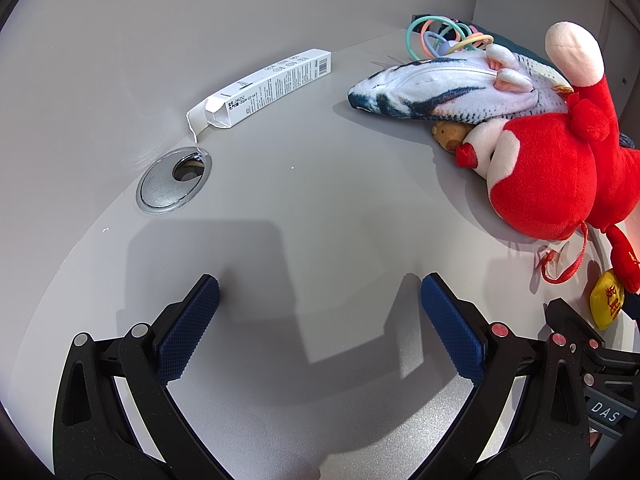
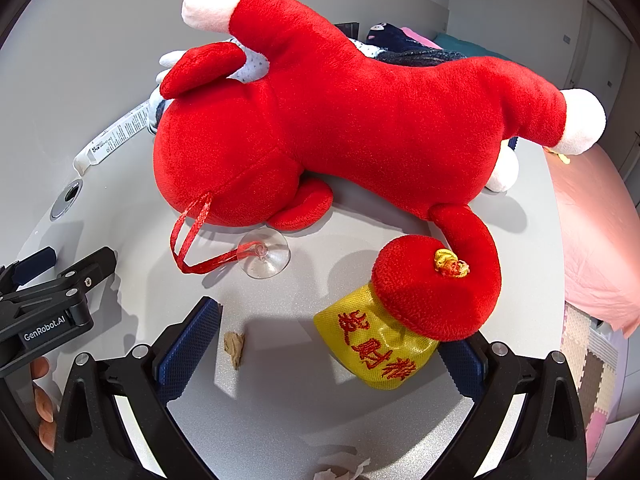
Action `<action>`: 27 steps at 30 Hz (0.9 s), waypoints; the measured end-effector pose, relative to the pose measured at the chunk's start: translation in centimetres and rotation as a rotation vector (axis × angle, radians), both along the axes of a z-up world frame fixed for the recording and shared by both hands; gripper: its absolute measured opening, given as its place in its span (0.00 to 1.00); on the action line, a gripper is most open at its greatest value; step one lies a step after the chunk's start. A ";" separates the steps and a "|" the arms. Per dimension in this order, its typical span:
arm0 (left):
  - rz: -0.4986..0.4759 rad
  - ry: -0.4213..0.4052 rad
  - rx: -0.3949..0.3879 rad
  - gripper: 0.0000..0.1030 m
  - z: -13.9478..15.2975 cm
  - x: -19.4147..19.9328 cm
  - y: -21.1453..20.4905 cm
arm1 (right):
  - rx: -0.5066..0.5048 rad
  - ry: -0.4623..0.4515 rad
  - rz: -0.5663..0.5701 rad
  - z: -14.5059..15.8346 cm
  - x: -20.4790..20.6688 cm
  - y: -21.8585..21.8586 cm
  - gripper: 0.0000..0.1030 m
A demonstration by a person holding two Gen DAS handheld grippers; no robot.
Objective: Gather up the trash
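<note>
Right wrist view: right gripper (image 2: 332, 344) spread wide, holding nothing; small tan paper scrap (image 2: 234, 347) lying on grey table (image 2: 280, 400) between the fingers, just beside the left pad (image 2: 188, 344). Yellow pouch (image 2: 378, 346) near the right finger, red plush (image 2: 340, 120) beyond. Left wrist view: left gripper (image 1: 320, 328) wide open, empty; white carton (image 1: 262, 88) far left.

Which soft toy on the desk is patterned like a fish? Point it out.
The fish plush, white with dark blue-black stripes, lying flat against the wall behind the red plush. The others are a solid red-and-white toy and a small brown bear tucked underneath.
</note>
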State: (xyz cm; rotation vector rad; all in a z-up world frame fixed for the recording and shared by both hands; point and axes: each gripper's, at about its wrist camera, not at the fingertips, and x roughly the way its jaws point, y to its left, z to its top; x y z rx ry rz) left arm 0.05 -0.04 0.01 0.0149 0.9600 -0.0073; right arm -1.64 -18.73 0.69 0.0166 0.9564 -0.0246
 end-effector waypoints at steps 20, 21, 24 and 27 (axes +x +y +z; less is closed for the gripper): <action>0.014 0.000 0.000 0.94 0.2 -0.4 -0.2 | -0.001 0.000 -0.003 -0.2 -0.3 0.1 0.98; 0.015 0.000 -0.001 0.94 0.2 -0.5 -0.2 | -0.001 0.000 0.007 -0.1 -0.3 0.1 0.98; 0.010 0.000 -0.002 0.94 0.1 -0.5 0.2 | 0.002 0.014 0.062 0.0 -0.4 -0.2 0.98; -0.013 0.004 -0.030 0.94 0.4 -0.8 -0.1 | 0.032 0.045 0.126 0.2 -0.5 -0.9 0.98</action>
